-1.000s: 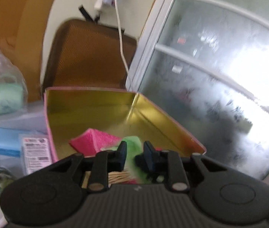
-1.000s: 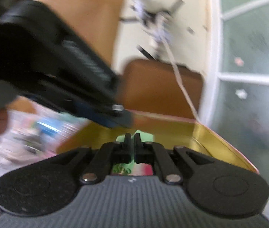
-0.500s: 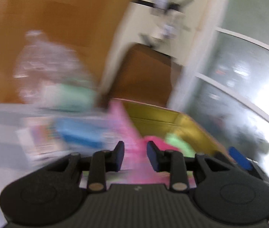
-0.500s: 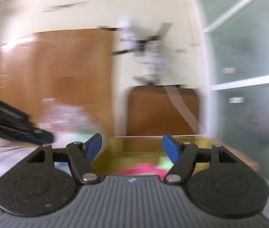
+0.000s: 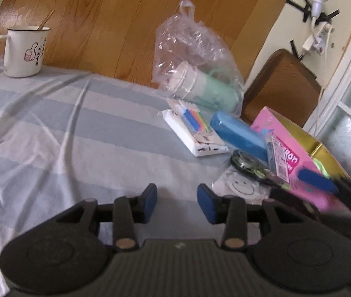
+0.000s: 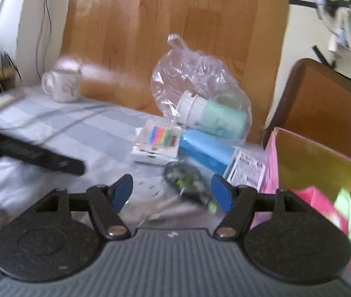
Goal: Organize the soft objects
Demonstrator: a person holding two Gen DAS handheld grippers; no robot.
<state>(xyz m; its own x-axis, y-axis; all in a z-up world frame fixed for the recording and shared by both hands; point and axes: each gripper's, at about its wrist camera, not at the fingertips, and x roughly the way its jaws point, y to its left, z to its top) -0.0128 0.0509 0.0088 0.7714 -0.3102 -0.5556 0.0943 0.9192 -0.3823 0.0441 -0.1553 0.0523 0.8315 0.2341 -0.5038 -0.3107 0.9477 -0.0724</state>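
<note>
Right wrist view: right hand-held gripper (image 6: 171, 193) wide and empty, soft pink and green objects (image 6: 334, 205) low right inside gold-lined box (image 6: 319, 158) (left hand-held gripper (image 5: 177, 199) narrow, opening, empty, farther).

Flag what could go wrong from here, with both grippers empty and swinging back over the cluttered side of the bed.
1. The left gripper, jaws opening on nothing, is moving fast; the frames are blurred, so it might clip the right gripper beside it.
2. The clear plastic bag holding a cup sits close to the blue case; a sweep could drag it.
3. The pink box stands open at the edge; a bump could tip it.
</note>
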